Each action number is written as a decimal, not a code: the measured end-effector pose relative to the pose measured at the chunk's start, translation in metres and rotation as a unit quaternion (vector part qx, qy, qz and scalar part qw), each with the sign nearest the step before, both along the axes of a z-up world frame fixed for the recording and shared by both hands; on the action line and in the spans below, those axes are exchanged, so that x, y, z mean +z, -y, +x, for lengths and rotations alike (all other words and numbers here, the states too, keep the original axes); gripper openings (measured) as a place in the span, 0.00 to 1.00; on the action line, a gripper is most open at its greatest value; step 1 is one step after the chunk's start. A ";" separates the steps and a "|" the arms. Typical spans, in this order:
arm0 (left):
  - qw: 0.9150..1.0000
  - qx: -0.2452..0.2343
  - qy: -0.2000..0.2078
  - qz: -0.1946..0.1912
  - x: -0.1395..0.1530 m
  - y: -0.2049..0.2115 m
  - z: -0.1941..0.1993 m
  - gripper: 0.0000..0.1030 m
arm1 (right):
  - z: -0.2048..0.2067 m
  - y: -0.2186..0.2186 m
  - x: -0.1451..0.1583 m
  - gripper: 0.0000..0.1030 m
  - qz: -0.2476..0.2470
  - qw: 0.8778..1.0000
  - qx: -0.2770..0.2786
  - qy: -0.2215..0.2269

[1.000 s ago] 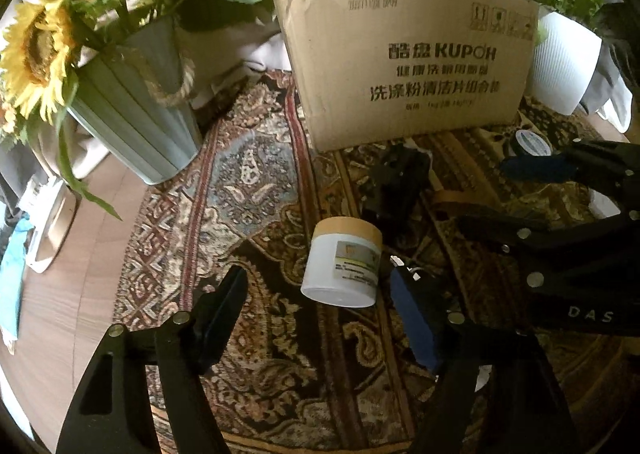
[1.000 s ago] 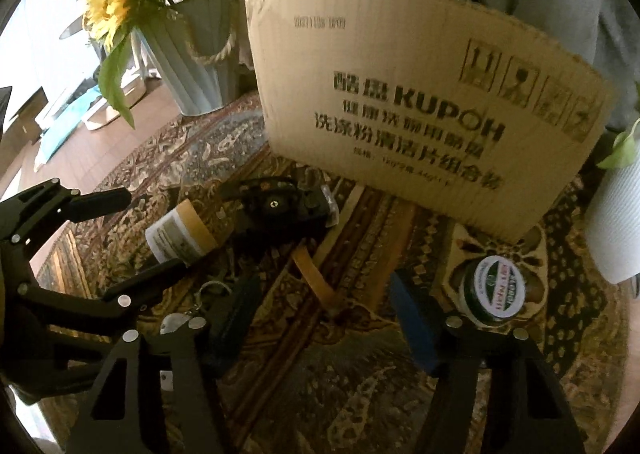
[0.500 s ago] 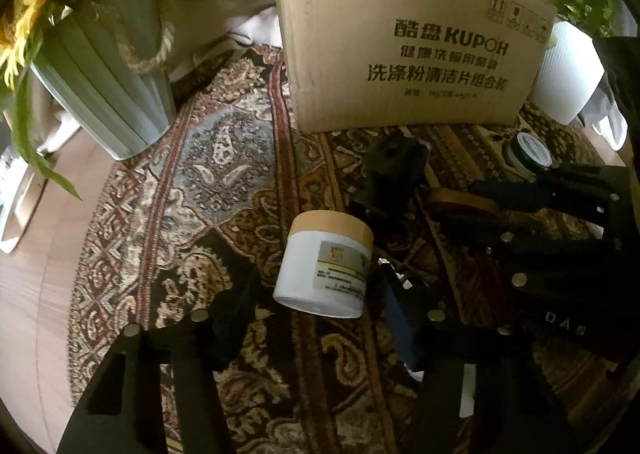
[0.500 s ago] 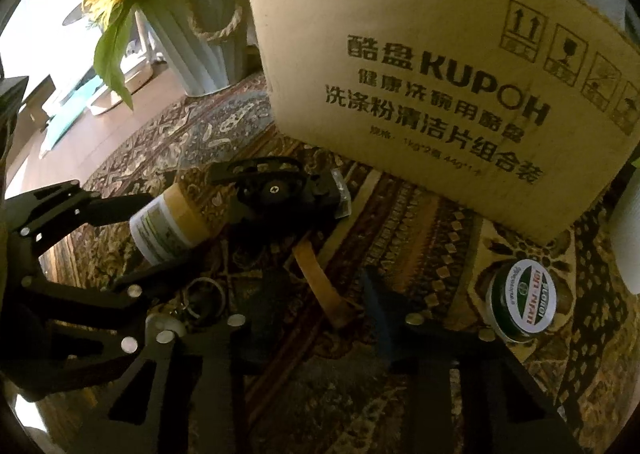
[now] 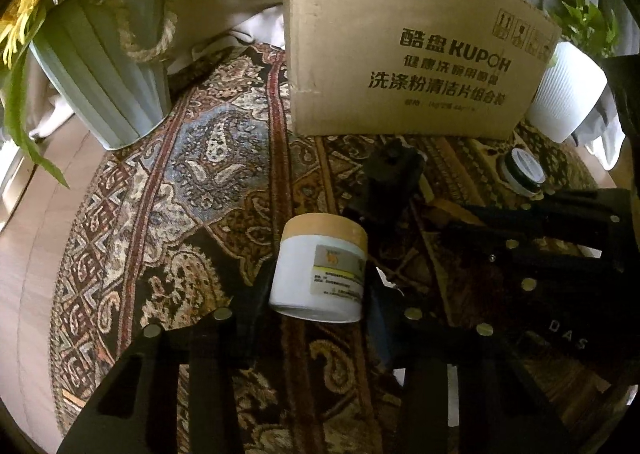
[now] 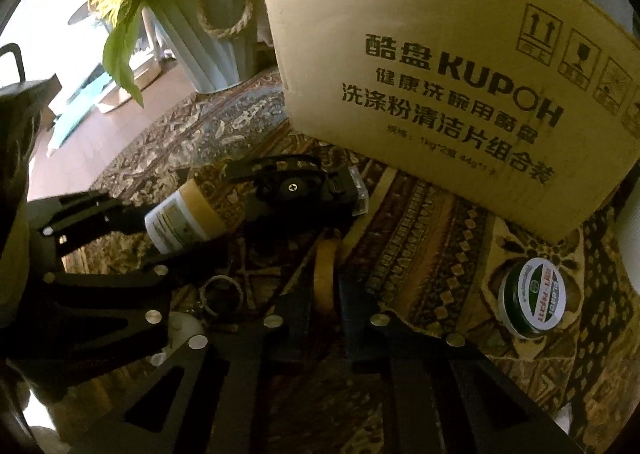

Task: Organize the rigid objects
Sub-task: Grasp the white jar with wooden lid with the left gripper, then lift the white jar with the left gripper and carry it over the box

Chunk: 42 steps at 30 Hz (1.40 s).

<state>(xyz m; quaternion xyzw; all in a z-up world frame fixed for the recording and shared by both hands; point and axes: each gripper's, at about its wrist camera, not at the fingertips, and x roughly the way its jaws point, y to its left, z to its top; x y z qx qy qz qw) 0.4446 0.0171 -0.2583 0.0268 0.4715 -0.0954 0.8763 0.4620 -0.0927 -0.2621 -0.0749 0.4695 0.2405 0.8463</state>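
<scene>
A white jar with a tan lid [image 5: 320,270] lies on its side on the patterned rug [image 5: 180,194]. My left gripper [image 5: 316,290] is closing on it, and both fingers touch its sides. From the right wrist view the jar [image 6: 184,218] sits between those fingers. A thin tan ring like a tape roll [image 6: 324,274] stands on edge, with my right gripper [image 6: 326,288] shut on it. A black clamp-like device [image 6: 296,190] lies just behind both. A small green and white tin [image 6: 532,298] sits to the right.
A cardboard box [image 5: 400,54] stands behind the objects. A pale vase of sunflowers [image 5: 104,66] is at the back left and a white plant pot [image 5: 568,90] at the back right. A metal key ring [image 6: 222,294] lies between the grippers. Wood floor borders the rug on the left.
Both pairs of jaws have closed in from wide open: the left around the white jar, the right onto the tan ring. Both views have drawn slightly nearer to the objects.
</scene>
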 end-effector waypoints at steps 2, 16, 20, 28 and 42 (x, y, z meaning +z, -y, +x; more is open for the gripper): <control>1.000 0.001 0.002 -0.003 0.003 0.001 -0.002 0.40 | -0.002 0.000 0.003 0.12 0.004 1.000 -0.001 0.002; 0.999 0.022 0.046 -0.009 0.047 -0.001 -0.018 0.40 | -0.015 0.010 0.031 0.12 0.020 0.999 -0.012 0.027; 0.998 0.024 0.057 -0.011 0.055 0.000 -0.020 0.40 | -0.019 0.011 0.041 0.12 0.022 0.999 -0.015 0.040; 0.997 0.027 0.070 -0.012 0.071 0.004 -0.023 0.40 | -0.026 0.016 0.060 0.12 0.026 0.998 -0.019 0.060; 0.992 0.024 0.124 -0.011 0.116 0.015 -0.025 0.40 | -0.029 0.029 0.113 0.12 0.035 0.990 -0.044 0.126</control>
